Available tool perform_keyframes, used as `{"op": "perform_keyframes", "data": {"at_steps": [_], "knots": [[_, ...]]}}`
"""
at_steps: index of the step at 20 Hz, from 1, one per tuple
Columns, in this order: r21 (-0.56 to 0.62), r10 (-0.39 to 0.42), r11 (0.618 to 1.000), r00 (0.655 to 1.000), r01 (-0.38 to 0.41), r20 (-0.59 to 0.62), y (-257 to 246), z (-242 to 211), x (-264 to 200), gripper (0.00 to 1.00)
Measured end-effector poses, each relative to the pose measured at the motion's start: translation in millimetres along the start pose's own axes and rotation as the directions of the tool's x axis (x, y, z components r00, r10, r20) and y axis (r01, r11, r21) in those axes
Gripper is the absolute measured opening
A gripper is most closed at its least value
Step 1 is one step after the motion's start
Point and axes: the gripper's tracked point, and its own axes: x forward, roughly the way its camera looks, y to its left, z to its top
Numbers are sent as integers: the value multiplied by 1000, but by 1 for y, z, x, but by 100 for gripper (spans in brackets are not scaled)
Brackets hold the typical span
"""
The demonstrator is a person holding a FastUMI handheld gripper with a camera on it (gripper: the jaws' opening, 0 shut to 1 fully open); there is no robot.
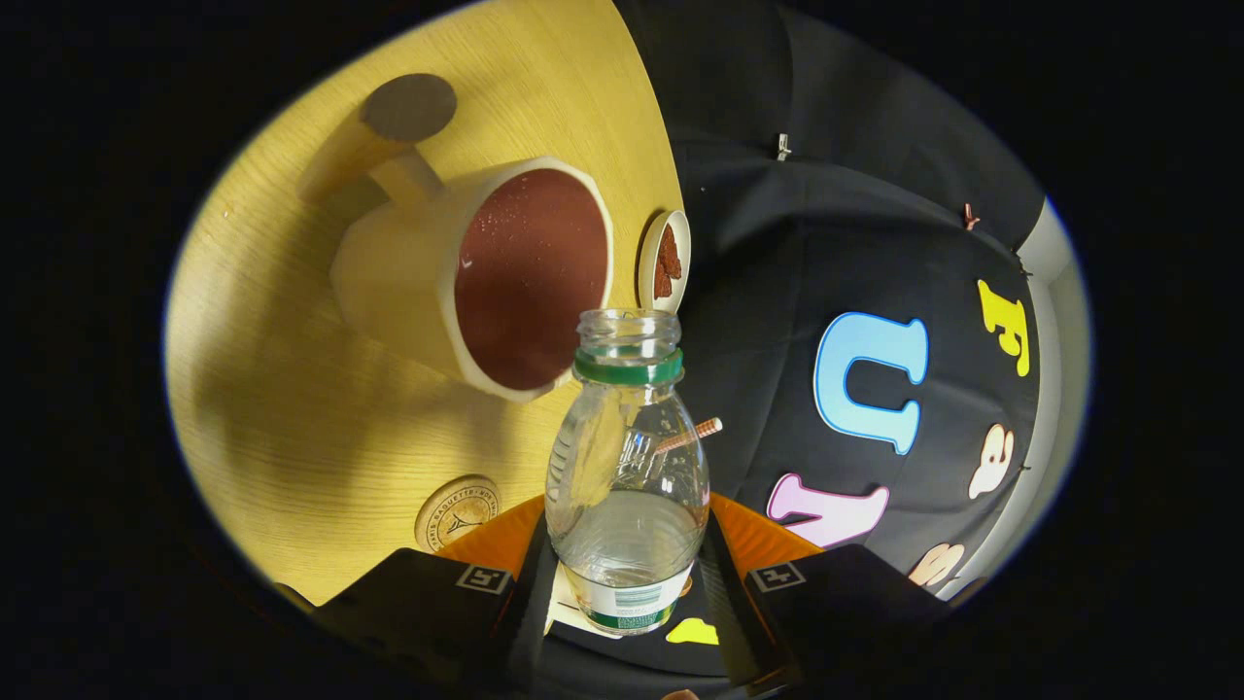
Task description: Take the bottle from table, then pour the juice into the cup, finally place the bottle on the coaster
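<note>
My gripper [627, 574] is shut on a clear plastic bottle [627, 476] with a green neck ring and no cap; both black fingers press on its lower body. The whole view is rolled to the side, so the bottle is tilted over. Its open mouth [628, 326] sits just beside the rim of a cream cup [466, 277] with a dark red inside and a handle. The bottle looks almost empty, with a little clear liquid at its base. A round cork coaster [457, 512] lies on the yellow wooden table [272, 389], near my left finger.
A small white dish [666, 261] holding something brown stands at the table's edge beyond the cup. A dark round disc [408, 107] lies on the table past the cup's handle. The black cloth wall rises right behind the table's edge.
</note>
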Motion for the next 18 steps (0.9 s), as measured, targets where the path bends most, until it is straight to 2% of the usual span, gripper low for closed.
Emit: {"op": "perform_keyframes", "data": {"at_steps": [18], "knots": [[-83, -14, 996, 1000, 16, 17, -6, -2, 2, 73]]}}
